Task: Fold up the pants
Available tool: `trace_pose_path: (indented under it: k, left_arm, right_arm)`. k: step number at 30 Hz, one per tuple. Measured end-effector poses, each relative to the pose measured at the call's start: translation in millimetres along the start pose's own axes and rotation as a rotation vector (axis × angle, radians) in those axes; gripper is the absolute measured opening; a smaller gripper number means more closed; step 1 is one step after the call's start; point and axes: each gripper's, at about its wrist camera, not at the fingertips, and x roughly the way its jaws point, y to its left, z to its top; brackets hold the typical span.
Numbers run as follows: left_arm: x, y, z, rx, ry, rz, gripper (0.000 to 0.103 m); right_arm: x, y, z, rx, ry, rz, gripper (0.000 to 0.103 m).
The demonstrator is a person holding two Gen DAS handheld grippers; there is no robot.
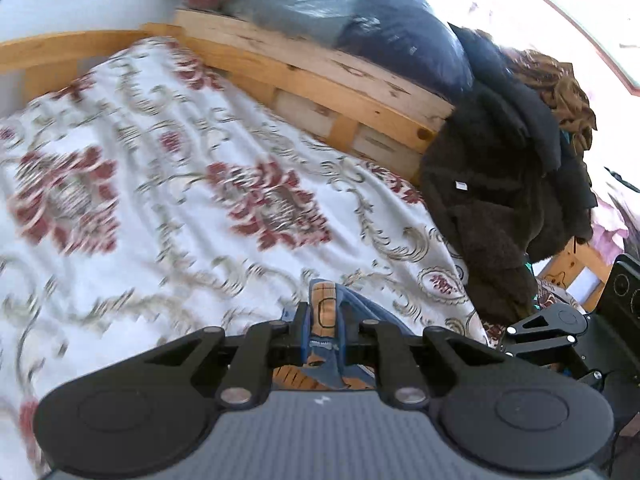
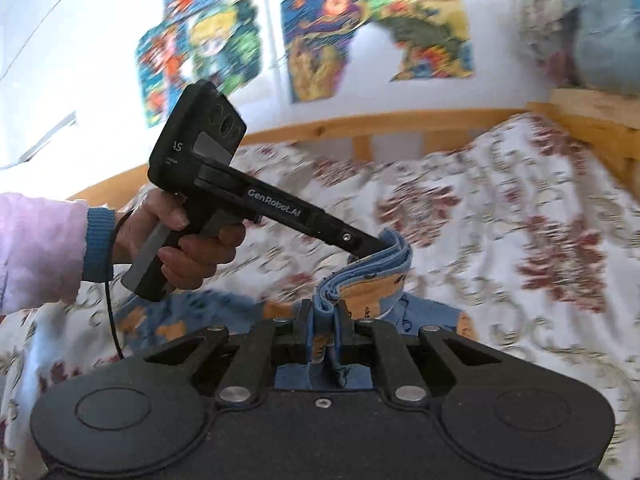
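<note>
The right wrist view shows things the left one misses: the person's left hand (image 2: 176,240) in a pink sleeve, the whole left tongs (image 2: 370,248) from the side, and bright picture posters (image 2: 320,32) on the white wall. In that view the blue and orange pants (image 2: 372,280) hang in a thick fold between the two tongs, and more of the pants lies on the bed below.

The left wrist view shows a pile of dark clothes (image 1: 500,200) draped over the wooden bed frame (image 1: 320,80) at the bed's far right corner, and plastic bags (image 1: 340,4) stacked on top of the frame. The right tongs (image 1: 552,328) peek in at the right edge of that view.

There are two tongs and one pair of pants. The left tongs (image 1: 322,328) are squeezed narrow on a bunch of the pants. The right tongs (image 2: 323,328) are squeezed narrow on the pants too.

The pants sit near the front edge of the bed, over the white bedspread (image 1: 180,180) with red flowers. The bedspread looks blurry in both views
</note>
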Motion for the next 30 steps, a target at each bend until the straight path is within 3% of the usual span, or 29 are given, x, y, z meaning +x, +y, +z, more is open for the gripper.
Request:
trace_pose_path:
  k: [9,15,30]
  left_arm:
    - [-36,39,-66,-0.128,-0.041,0.034,0.015]
    - [-50,42,-93,-0.162,-0.067,0.058,0.015]
    - [-48,60,-118,-0.206,0.042,0.123,0.016]
  right_arm:
    - [37,39,-13,-0.069,0.131,0.103,0.01]
    - [46,55,-18,-0.109,0.174,0.149,0.01]
    - [78,76,-40,-0.208,0.306,0.146,0.01]
